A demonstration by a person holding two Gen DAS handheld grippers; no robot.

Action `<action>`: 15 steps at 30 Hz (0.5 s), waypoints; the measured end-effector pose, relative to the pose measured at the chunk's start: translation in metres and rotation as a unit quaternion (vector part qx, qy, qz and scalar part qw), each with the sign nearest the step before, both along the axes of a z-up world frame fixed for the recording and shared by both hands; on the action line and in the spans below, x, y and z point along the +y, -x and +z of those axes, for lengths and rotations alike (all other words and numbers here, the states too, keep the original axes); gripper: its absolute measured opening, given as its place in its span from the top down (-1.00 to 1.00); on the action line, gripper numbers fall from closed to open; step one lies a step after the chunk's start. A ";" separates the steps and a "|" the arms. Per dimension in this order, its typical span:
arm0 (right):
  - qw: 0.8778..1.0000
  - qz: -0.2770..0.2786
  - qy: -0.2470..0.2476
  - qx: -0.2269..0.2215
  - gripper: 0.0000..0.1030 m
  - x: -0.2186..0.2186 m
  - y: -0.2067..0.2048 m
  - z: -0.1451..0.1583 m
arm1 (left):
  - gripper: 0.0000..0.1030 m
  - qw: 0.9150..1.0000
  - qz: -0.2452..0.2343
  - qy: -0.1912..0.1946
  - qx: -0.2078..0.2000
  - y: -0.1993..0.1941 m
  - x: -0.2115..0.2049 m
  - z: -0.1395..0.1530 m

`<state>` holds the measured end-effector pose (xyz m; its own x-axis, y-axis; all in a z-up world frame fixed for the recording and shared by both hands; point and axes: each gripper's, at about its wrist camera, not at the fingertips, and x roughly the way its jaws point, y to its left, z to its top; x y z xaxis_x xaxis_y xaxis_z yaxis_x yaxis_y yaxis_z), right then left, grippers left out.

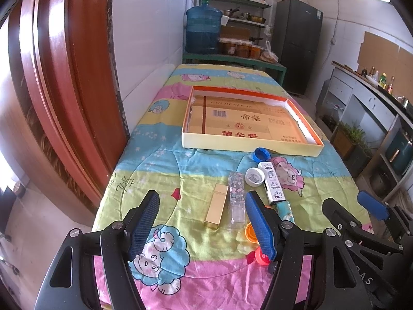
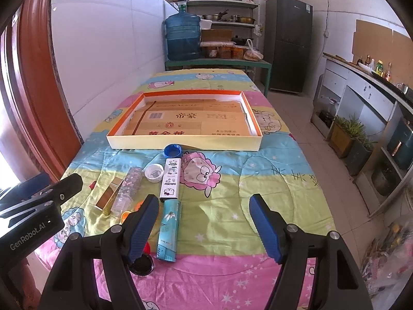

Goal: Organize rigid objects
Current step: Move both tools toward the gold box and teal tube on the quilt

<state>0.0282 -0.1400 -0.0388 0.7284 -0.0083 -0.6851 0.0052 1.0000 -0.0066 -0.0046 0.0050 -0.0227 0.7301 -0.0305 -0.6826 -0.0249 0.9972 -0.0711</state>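
Shallow cream tray (image 2: 180, 143), orange rim (cardboard-lined); gold box (image 1: 216, 208) nearby.

– What kind of place is this?
– A home kitchen, I think. There are shelves (image 2: 222, 2) with pots and jars, a dark fridge (image 2: 287, 44), a big water bottle (image 2: 182, 37).
– And on the right?
– A counter (image 2: 361, 77) with bottles, maybe sauces; they are too small to tell.

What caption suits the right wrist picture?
Open right gripper above a teal box, with the shallow tray beyond.
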 end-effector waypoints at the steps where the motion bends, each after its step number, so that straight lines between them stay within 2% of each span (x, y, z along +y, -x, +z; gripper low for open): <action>1: 1.000 0.000 0.000 0.000 -0.41 0.000 0.000 0.000 | -0.37 1.000 0.000 0.000 0.000 0.000 0.000 0.000; 15: 1.000 0.000 0.001 0.002 -0.41 0.001 0.000 -0.002 | -0.37 1.000 -0.001 0.001 0.001 0.000 0.001 -0.002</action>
